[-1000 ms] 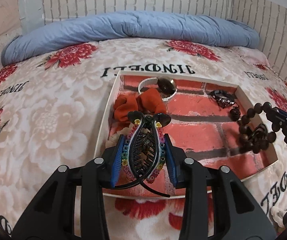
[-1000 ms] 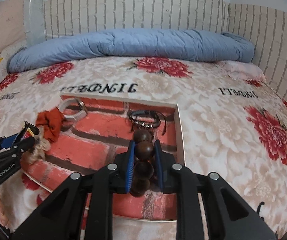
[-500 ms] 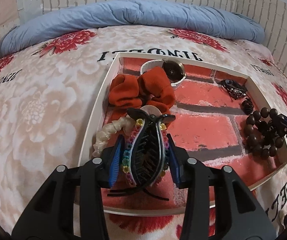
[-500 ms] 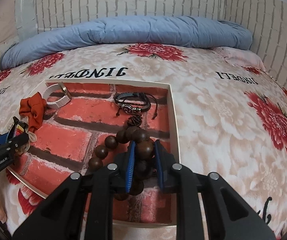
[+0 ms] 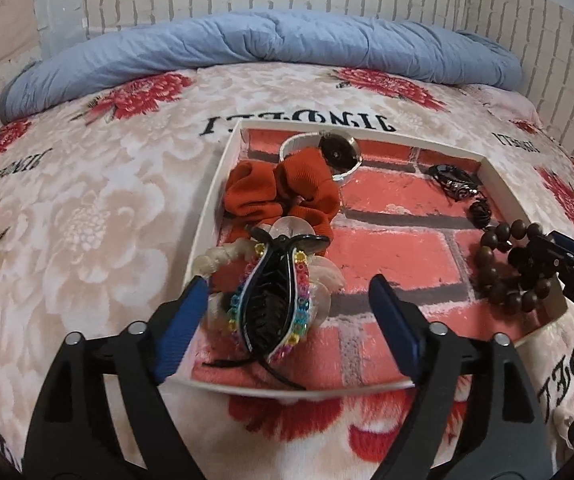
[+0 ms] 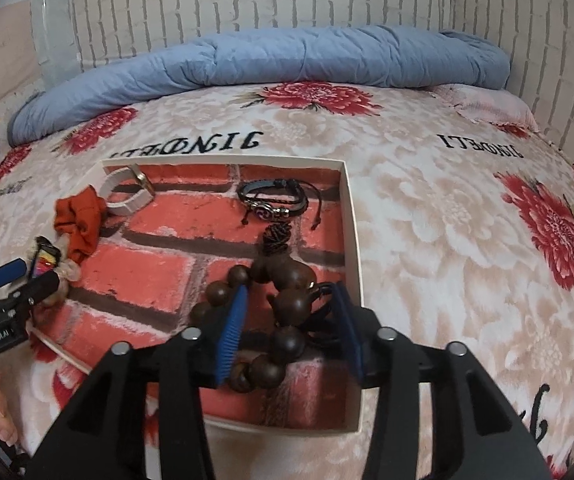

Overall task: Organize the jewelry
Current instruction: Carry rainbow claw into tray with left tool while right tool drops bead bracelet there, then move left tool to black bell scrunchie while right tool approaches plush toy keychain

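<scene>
Both grippers' fingers stand apart over the tray, their jaws just opened.

The left gripper (image 5: pixel 287 308) straddles a black beaded hair claw (image 5: pixel 273 304) without touching it; the claw lies on a pale scrunchie in the brick-print tray (image 5: pixel 213 216). The right gripper (image 6: pixel 291 328) brackets the wooden bead bracelet (image 6: pixel 283 308) resting near the tray's corner. An orange scrunchie (image 5: pixel 283 192) and white watch (image 5: pixel 327 152) lie beyond, on the floral bed (image 5: pixel 87 220).

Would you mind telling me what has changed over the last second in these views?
Both grippers let go: the left gripper has just opened off the hair clip, the right gripper off the bead bracelet; both pieces now lie in the tray. The scrunchie, watch and cord bracelet stayed put.
</scene>
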The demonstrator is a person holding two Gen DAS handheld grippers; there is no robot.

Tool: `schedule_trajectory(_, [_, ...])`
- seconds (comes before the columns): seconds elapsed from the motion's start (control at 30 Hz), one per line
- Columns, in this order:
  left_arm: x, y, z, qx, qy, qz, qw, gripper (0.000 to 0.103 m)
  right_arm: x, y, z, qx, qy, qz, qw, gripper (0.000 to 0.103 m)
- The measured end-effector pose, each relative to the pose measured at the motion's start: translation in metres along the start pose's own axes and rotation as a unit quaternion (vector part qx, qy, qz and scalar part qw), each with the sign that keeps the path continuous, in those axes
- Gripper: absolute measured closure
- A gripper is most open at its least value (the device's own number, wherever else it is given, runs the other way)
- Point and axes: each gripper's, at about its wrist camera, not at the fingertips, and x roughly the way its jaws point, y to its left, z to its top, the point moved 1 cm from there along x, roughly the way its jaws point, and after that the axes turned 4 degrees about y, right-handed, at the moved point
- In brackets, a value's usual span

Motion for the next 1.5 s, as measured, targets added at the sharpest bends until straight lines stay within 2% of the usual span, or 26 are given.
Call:
schedule_trajectory(0.03, [-0.004, 0.000, -0.002, 0.000, -0.001, 0.000, 1.0000, 0.018, -0.005, 0.001, 0.000, -0.003, -0.003, 0.001, 1.000, 0.043])
schedule_trajectory(0.17, [-0.023, 0.004, -0.010, 0.002, -0.010, 0.011, 0.9999, 0.011, -0.021, 0.000, -0.002, -0.007, -0.010, 0.002, 1.000, 0.040])
schedule_trajectory(0.27, [-0.039, 0.009, -0.021, 0.000, -0.016, 0.024, 0.9996, 0.008, -0.033, -0.004, -0.006, -0.006, -0.017, -0.001, 1.000, 0.033])
schedule_trajectory(0.5, [-0.077, 0.018, -0.051, -0.008, -0.033, 0.046, 0.9983, 0.005, -0.057, -0.010, -0.025, -0.001, -0.020, 0.003, 1.000, 0.033])
schedule_trajectory(0.73, [-0.109, 0.023, -0.084, -0.020, -0.052, 0.055, 0.9969, 0.005, -0.081, -0.014, -0.058, -0.018, -0.035, 0.005, 0.999, 0.032])
schedule_trajectory(0.97, [-0.121, 0.020, -0.115, -0.037, -0.044, 0.054, 0.9969, 0.005, -0.100, -0.022, -0.095, -0.038, -0.034, 0.002, 0.999, 0.032])
schedule_trajectory(1.33, [-0.138, 0.007, -0.159, -0.042, -0.032, 0.037, 0.9979, 0.005, -0.124, -0.065, -0.144, -0.019, -0.026, -0.001, 0.999, 0.032])
schedule_trajectory(1.5, [-0.138, 0.007, -0.176, -0.048, -0.028, 0.043, 0.9976, 0.005, -0.128, -0.080, -0.164, -0.003, -0.030, 0.008, 1.000, 0.032])
